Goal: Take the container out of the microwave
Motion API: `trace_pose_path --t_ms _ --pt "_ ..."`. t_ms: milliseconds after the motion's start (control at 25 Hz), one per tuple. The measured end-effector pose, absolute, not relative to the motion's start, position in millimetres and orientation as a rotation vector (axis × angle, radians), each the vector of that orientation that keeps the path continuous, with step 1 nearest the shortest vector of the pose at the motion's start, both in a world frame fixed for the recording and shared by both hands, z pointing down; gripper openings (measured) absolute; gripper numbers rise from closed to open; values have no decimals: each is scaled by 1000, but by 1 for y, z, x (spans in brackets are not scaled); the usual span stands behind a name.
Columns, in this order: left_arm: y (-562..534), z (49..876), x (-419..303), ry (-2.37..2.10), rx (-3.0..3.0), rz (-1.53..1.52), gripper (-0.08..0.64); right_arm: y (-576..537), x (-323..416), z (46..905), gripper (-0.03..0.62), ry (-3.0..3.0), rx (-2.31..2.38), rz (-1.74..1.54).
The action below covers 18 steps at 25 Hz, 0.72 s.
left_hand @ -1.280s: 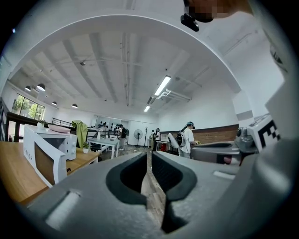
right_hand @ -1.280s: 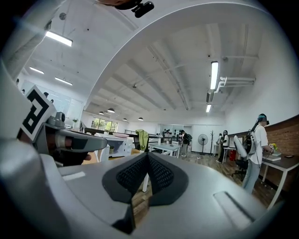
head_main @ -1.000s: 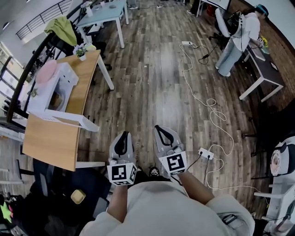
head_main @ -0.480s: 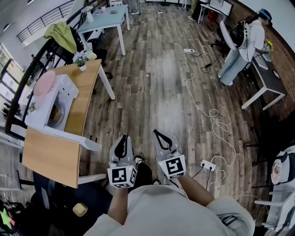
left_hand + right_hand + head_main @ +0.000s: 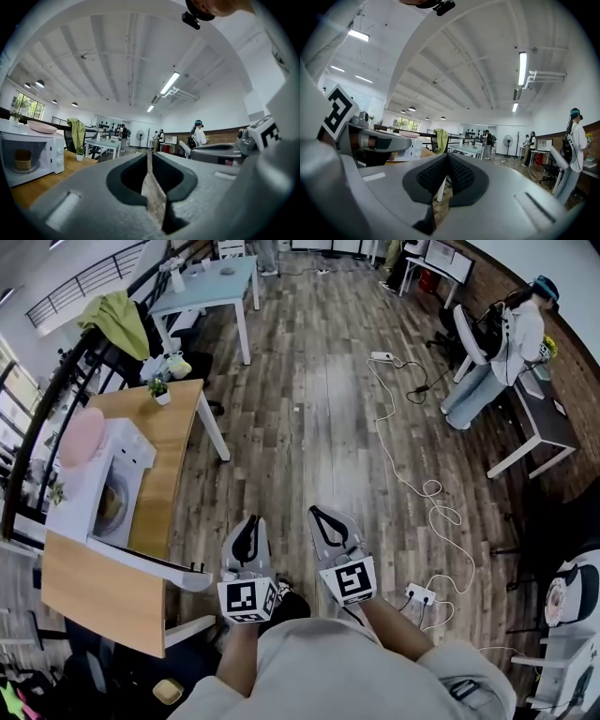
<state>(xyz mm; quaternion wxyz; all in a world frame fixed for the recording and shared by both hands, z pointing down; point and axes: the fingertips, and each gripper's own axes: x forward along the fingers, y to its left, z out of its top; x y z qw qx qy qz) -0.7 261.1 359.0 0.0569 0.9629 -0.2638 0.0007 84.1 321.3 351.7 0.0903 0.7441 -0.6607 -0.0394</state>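
- Noting left gripper (image 5: pixel 249 526) and right gripper (image 5: pixel 322 517) held side by side, just ahead of the person's torso, pointing level over the wood-plank floor (image 5: pixel 319 418).
- Checked in the left gripper view: closed tip to tip, with only a thin slit behind the pads and nothing gripped.
- Checked in the right gripper view: likewise closed at the tips, holding nothing.
- Locating white microwave (image 5: pixel 94 486) on a wooden desk (image 5: pixel 98 601) at the left of the head view, well apart from both grippers.
- Found with its door (image 5: pixel 141 561) swung fully open, jutting out past the desk edge towards the left gripper's side.
- Locating the container (image 5: pixel 22 159), brownish, sitting inside the microwave cavity, left of the knob panel (image 5: pixel 58 154). Touched by neither gripper.
- Recording a pink dish (image 5: pixel 82 437) lying on top of the microwave.
- Recording a small potted plant (image 5: pixel 161 390) upright at the far end of the same desk.
- Observed beyond the desk: a green garment (image 5: pixel 120 313) draped over dark furniture, then a light blue table (image 5: pixel 211 282) further back.
- Observed on the floor just right of the person's right forearm: a white power strip (image 5: pixel 416 593).
- Observed at far right of the head view: a second person (image 5: pixel 497 352) standing at a dark desk (image 5: pixel 539 418), well away from the work area.
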Motion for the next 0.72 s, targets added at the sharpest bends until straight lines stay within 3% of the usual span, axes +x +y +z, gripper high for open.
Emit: trace_pose_path --t_ms 720 --pt "150 366 16 -838 2872 2 38 190 97 351 11 -2018 2148 -140"
